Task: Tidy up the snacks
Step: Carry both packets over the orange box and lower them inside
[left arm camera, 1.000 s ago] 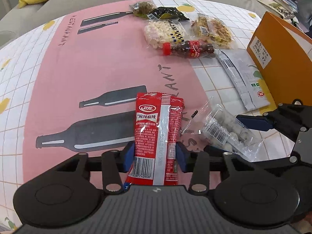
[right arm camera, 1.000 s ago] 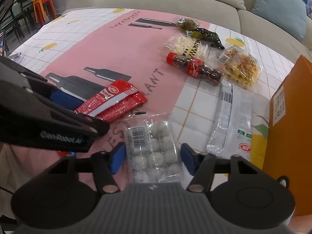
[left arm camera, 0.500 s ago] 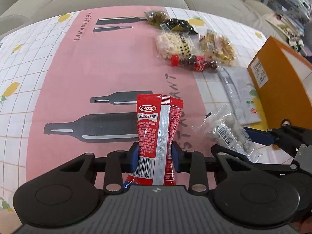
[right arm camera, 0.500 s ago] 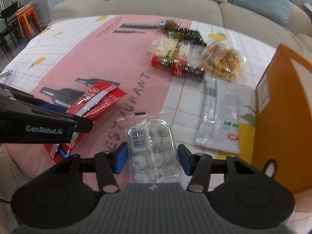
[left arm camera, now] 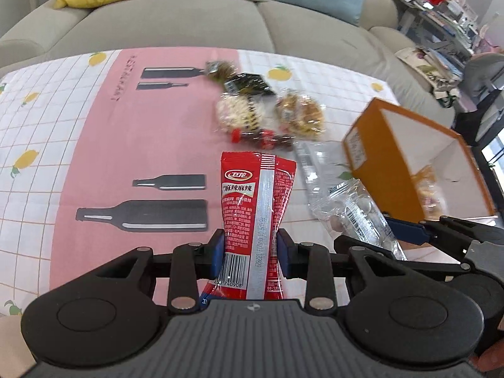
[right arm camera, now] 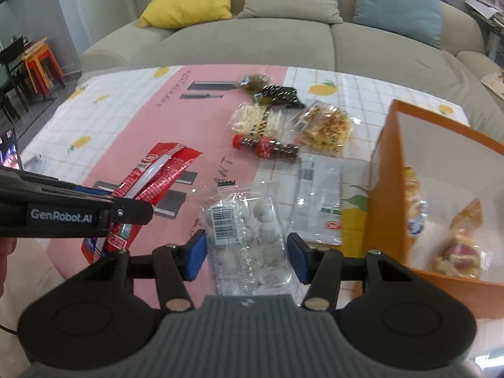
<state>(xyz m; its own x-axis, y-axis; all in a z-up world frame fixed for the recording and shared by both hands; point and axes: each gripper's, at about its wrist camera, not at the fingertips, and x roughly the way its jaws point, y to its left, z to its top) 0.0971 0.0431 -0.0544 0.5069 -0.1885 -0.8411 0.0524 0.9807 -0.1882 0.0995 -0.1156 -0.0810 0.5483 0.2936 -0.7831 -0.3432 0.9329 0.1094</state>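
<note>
Right wrist: orange box [right arm camera: 382,170] just beside clear pkt [right arm camera: 249,239]; snacks behind.

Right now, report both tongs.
Left tongs: closed on the red snack packet.
Right tongs: closed on the clear candy pack.

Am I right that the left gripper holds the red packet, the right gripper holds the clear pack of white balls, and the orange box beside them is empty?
Not quite: the orange box is not empty. The right wrist view shows snack bags lying inside it. The rest stands: the left gripper holds the red packet, the right gripper the clear pack of white balls.
</note>
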